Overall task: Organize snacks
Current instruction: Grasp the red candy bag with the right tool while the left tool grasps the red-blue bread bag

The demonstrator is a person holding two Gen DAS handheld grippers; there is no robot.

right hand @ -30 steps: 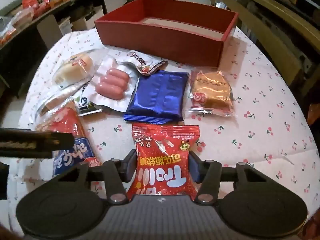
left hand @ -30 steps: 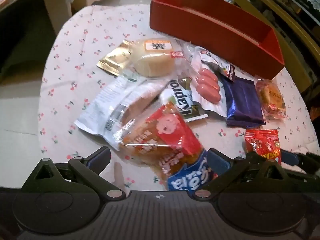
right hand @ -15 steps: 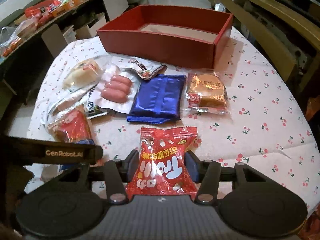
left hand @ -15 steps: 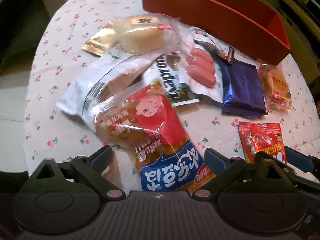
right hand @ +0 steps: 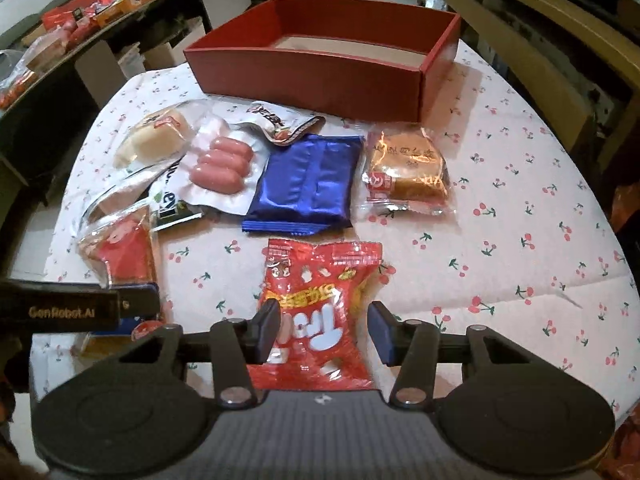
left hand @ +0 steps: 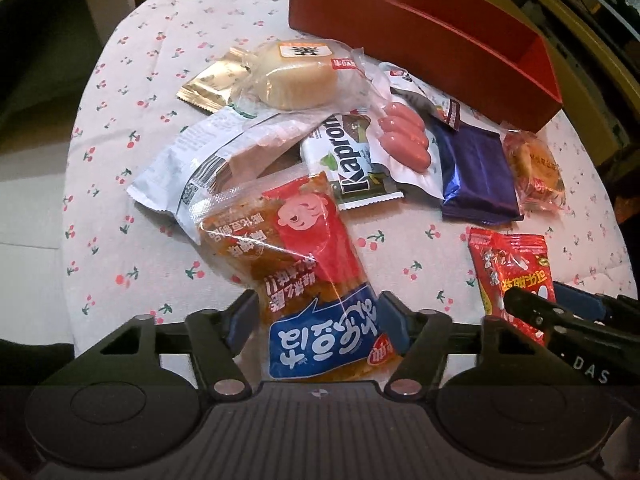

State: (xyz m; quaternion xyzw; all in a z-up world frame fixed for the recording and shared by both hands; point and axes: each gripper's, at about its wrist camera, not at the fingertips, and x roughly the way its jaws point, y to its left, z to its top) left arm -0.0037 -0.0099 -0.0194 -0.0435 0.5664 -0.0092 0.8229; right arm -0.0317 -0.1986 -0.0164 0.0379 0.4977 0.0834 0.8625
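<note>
My left gripper is shut on the near end of a clear orange-red snack bag with a blue label. My right gripper is shut on the lower part of a small red candy packet, also seen in the left wrist view. Beyond lie a blue wrapper, a sausage pack, a wrapped cake, a bun, and a Kapron packet. The empty red box stands at the back of the table.
The round table has a cherry-print cloth. A white foil bag and a gold sachet lie at the left of the pile. A shelf with more snacks stands at the far left, wooden furniture at the right.
My left gripper has closed from wide open onto the orange-red bag. My right gripper stays around the red packet, and the view has pulled back slightly.
</note>
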